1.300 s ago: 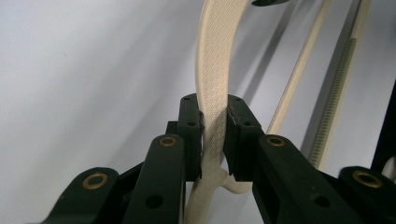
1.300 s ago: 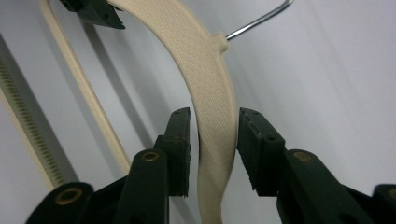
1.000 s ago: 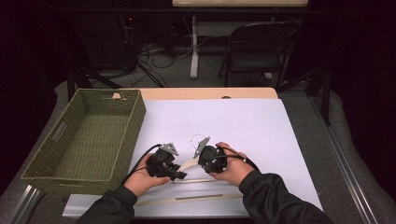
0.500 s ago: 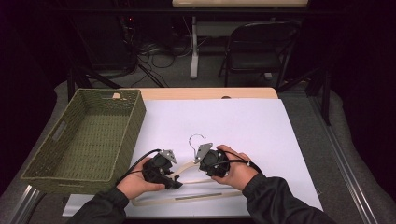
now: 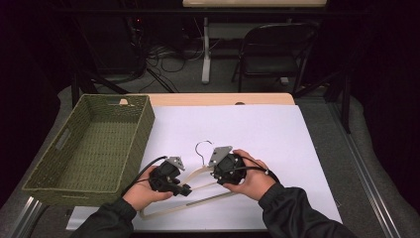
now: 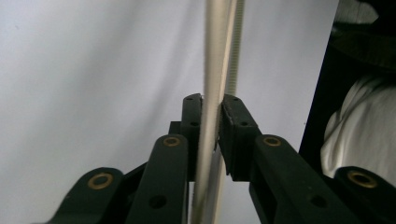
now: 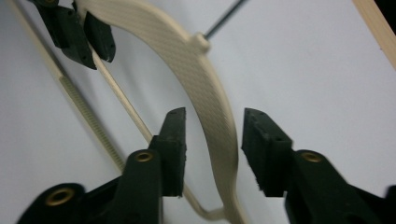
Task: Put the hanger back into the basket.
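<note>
A cream plastic hanger [image 5: 190, 204] with a thin metal hook [image 5: 199, 148] lies slanted on the white table cover. My left gripper [image 5: 184, 189] is shut on the hanger: in the left gripper view its pads clamp the hanger's thin cream bar [image 6: 213, 51] at the tips [image 6: 211, 106]. My right gripper [image 5: 216, 173] is open, and the hanger's broad curved arm [image 7: 187, 56] passes between its jaws [image 7: 212, 123] without touching them. In the right gripper view the left gripper's fingers [image 7: 99, 39] hold the hanger at the top left.
A green woven basket [image 5: 144, 126] stands on the left of the table, close to my left hand. The white cover [image 5: 257, 134] spreads beyond the hanger up to the table's wooden far edge [image 5: 223, 99]. A folding chair [image 5: 277, 49] stands behind the table.
The hanger's lower bar has gone from level to slanted, its right end raised. The hook has shifted slightly left. Both hands have stayed almost where they were.
</note>
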`<state>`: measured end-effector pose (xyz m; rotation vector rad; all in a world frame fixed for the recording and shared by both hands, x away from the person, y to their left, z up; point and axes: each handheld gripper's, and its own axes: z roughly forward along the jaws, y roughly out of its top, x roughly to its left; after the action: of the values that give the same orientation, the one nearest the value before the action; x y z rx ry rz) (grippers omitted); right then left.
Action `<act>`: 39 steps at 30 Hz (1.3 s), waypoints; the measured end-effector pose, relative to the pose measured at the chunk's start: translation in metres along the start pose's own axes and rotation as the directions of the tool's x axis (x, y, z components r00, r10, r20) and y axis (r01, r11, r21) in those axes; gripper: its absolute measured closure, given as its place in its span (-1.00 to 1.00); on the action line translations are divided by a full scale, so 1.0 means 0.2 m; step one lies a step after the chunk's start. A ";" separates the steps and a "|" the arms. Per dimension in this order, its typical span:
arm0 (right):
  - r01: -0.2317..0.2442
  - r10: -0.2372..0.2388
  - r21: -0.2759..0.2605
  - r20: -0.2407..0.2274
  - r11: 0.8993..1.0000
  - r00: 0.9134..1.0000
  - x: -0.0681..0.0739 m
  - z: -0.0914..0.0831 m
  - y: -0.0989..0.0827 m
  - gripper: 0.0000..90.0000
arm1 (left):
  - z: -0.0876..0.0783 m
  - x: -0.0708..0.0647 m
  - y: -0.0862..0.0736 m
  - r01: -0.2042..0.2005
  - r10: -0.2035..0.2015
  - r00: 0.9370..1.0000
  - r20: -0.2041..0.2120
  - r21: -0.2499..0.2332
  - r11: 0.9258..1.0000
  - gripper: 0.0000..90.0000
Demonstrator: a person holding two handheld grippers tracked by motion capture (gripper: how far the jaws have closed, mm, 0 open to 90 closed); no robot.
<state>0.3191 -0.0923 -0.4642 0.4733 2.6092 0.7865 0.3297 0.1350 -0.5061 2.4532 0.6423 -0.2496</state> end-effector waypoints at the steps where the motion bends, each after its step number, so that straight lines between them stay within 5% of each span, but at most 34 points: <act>1: -0.006 0.006 -0.006 0.004 1.000 1.000 -0.01 0.00 0.00 0.18 | -0.01 0.01 0.00 0.021 -0.020 1.000 0.015 -0.013 1.000 0.87; 3: -0.041 0.042 -0.017 0.026 0.999 0.999 -0.05 -0.02 -0.02 0.11 | -0.03 0.01 -0.01 0.018 -0.019 1.000 -0.024 -0.027 0.999 0.93; 9: -0.138 0.140 -0.039 0.051 0.990 0.989 -0.13 -0.07 -0.07 0.09 | -0.07 0.04 -0.02 0.063 -0.067 0.996 -0.051 -0.078 0.995 0.94; 22: -0.190 0.190 0.028 -0.013 0.981 0.982 -0.16 -0.05 -0.14 0.16 | -0.19 0.02 -0.02 0.095 -0.113 0.990 -0.083 -0.193 0.977 0.94; 34: -0.226 0.229 0.067 -0.040 0.972 0.973 -0.18 -0.07 -0.16 0.16 | -0.31 -0.02 0.00 0.114 -0.142 0.982 -0.121 -0.215 0.970 0.94; 39: -0.238 0.240 0.037 -0.038 0.970 0.970 -0.18 -0.08 -0.18 0.16 | -0.39 -0.05 0.00 0.113 -0.147 0.979 -0.139 -0.222 0.968 0.94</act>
<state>0.3356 -0.1428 -0.4637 0.8009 2.6384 0.8383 0.3231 0.1765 -0.4385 2.2417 0.8537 -0.0379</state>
